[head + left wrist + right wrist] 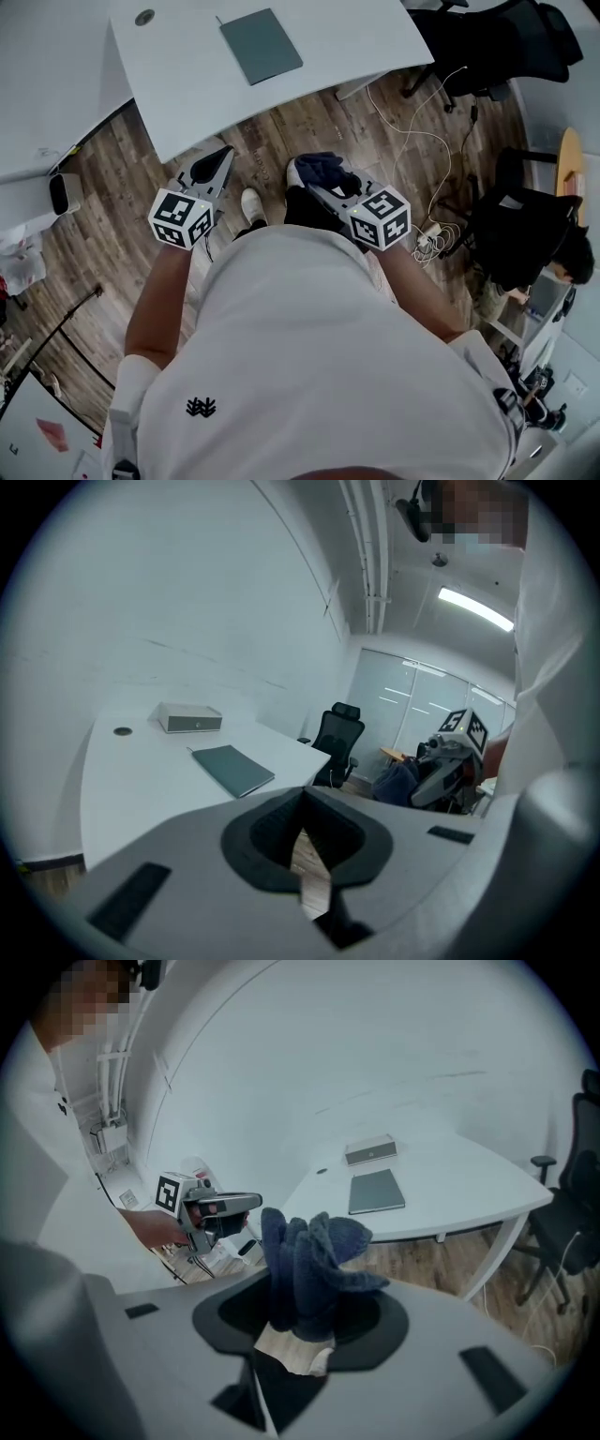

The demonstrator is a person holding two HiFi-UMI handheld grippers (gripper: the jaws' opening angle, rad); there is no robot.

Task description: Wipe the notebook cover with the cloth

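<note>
From the head view, the person stands on a wooden floor (112,197) back from a white desk (187,84). The notebook (261,44), grey-green and shut, lies flat on the desk, well apart from both tools. The left tongs (217,164) point toward the desk edge, drawn together to a point and carrying nothing. The right tongs (321,183) sit beside them, clamped on the dark blue cloth (323,167), which bunches up over their tips. White cables (422,141) trail across the floor at the right, near a black office chair (506,37).

In the left gripper view, the left tongs (302,803) are closed with nothing between them; only a sliver of floor shows through the pads. Beyond them the notebook (232,770) rests on the desk (131,780), with a small grey box (189,718) farther back and a round grommet (123,730) to its left. The right tongs (441,771) appear at the right with the cloth (398,782) at their tips.

In the right gripper view, the right tongs (300,1326) grip the cloth (309,1260), whose folds stand up in a loose bundle above the pads. The notebook (376,1191) lies on the desk (459,1199) just in front of the grey box (370,1149). The left tongs (225,1206) show at the left, closed.
</note>
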